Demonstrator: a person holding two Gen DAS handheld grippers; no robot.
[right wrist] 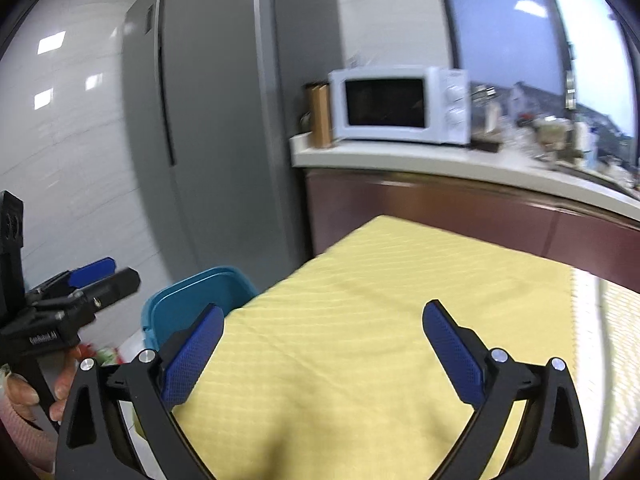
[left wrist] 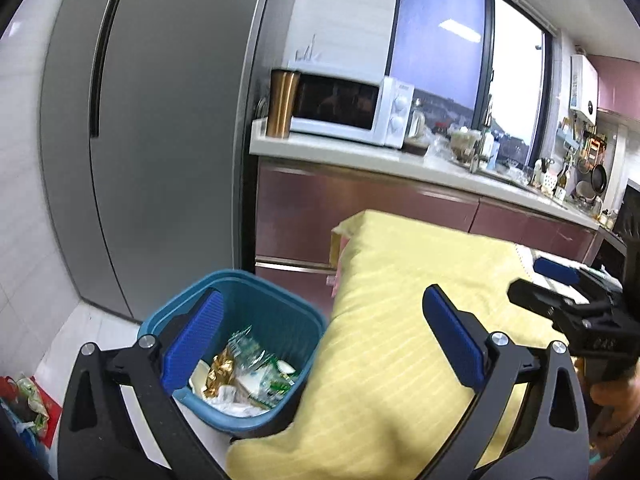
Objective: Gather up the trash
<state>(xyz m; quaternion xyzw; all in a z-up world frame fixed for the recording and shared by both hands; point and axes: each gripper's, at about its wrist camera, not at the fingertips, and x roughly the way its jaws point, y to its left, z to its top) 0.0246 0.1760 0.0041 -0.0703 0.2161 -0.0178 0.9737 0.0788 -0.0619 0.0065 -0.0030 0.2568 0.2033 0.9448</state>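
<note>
Left wrist view shows the left gripper (left wrist: 324, 336) spread wide and empty, the blue bin (left wrist: 280, 316) of wrappers (left wrist: 248, 372) at lower left beside the yellow cloth (left wrist: 400, 320); the right gripper (right wrist: 324, 340) likewise gapes empty.

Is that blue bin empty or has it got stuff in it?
Partly full. The bin holds wrappers and paper covering its bottom, well below the rim.

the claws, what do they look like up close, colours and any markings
Both are alike: the left claw and right claw have black angular frames, silver round bolts at the pivots, and blue textured pads on each finger. White lettering runs along the black body. A pink sleeve shows.
</note>
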